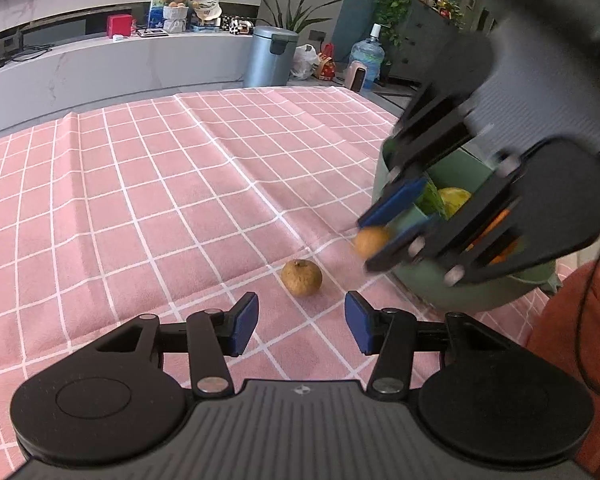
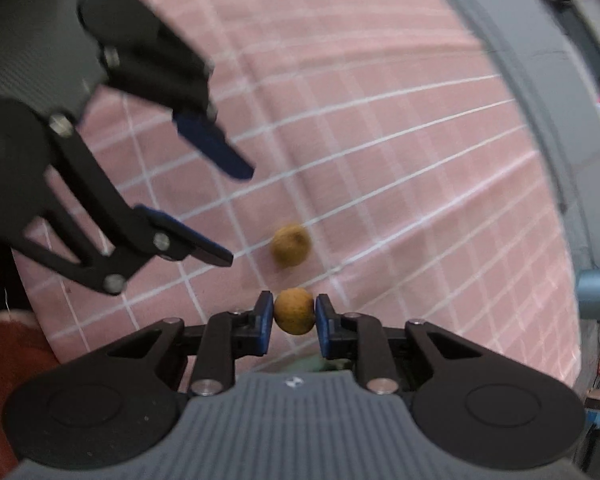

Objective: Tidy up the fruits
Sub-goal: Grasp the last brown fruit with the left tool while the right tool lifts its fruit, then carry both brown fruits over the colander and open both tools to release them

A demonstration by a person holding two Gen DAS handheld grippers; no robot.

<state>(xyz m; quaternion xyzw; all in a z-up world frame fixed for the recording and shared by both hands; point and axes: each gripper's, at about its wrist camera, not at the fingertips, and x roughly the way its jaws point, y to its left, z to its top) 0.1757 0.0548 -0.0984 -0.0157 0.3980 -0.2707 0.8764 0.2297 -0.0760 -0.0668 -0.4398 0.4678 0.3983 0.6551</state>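
On the pink checked cloth [image 1: 148,200] lies a small round brown fruit [image 1: 301,278], also in the right wrist view as the brown fruit [image 2: 291,244]. My left gripper [image 1: 302,322] is open, its blue pads just short of that fruit, one on each side of its line. From the right wrist view the left gripper [image 2: 234,215] points at it from the left. My right gripper [image 2: 295,320] is shut on a second small brown fruit [image 2: 295,311], held above the cloth. In the left wrist view the right gripper [image 1: 367,245] holds it beside the green container [image 1: 460,296].
The green container has compartments holding a yellow-green fruit [image 1: 454,198] and orange pieces. A person's rust-red sleeve [image 1: 572,340] is at the right edge. Beyond the table stand a grey pedal bin [image 1: 270,56], a water jug [image 1: 366,54] and a low white cabinet [image 1: 120,64].
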